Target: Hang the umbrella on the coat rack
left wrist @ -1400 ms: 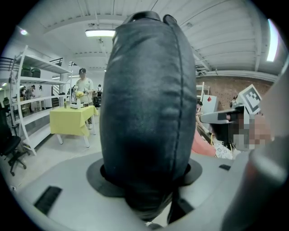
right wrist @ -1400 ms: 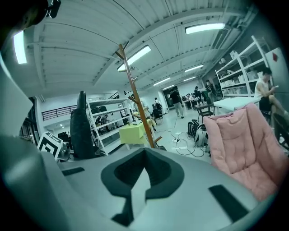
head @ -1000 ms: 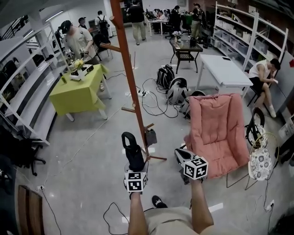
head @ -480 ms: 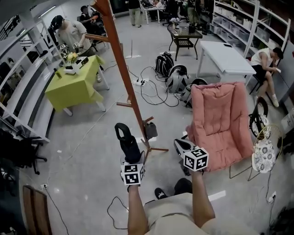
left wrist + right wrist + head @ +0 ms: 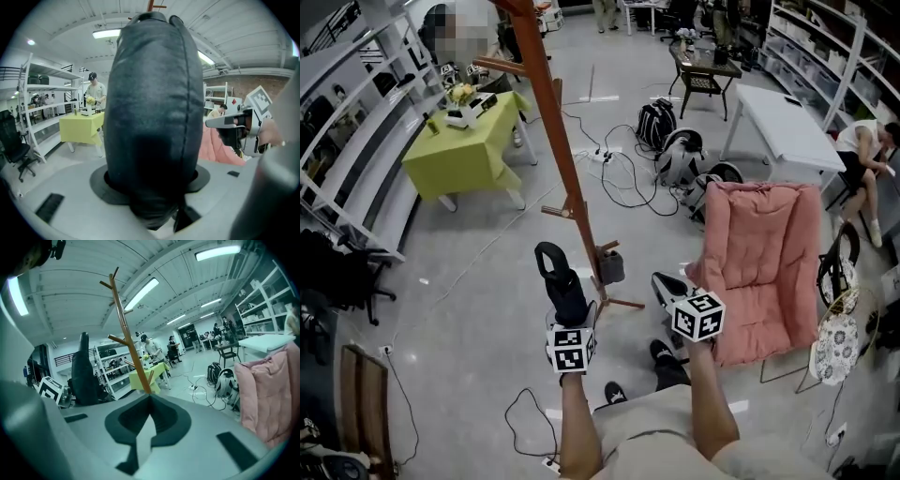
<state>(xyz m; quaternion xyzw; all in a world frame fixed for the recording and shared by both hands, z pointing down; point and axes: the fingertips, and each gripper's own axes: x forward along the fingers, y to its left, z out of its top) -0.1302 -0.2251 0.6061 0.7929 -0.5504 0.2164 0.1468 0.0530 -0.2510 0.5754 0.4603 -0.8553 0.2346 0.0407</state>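
Note:
A folded black umbrella [image 5: 561,286] stands upright in my left gripper [image 5: 572,319], whose jaws are shut on its lower part. In the left gripper view the umbrella [image 5: 150,117] fills the middle and hides the fingertips of the left gripper [image 5: 150,187]. The wooden coat rack [image 5: 567,178] rises just beyond and to the right of the umbrella, with its feet on the floor close by. My right gripper [image 5: 664,284] is level with the left one, shut and holding nothing. The right gripper [image 5: 150,397] points at the rack pole [image 5: 131,343], and the umbrella [image 5: 83,371] shows at its left.
A pink padded chair [image 5: 764,262] stands right of my right gripper. A yellow-green table [image 5: 464,150] is at the far left, a white table [image 5: 783,122] at the far right. Backpacks [image 5: 675,155] and cables lie behind the rack. Shelving [image 5: 347,169] lines the left wall.
Both grippers have moved across the floor with the person, level and side by side. The umbrella stays gripped upright in the left one. The chair now sits further right in view.

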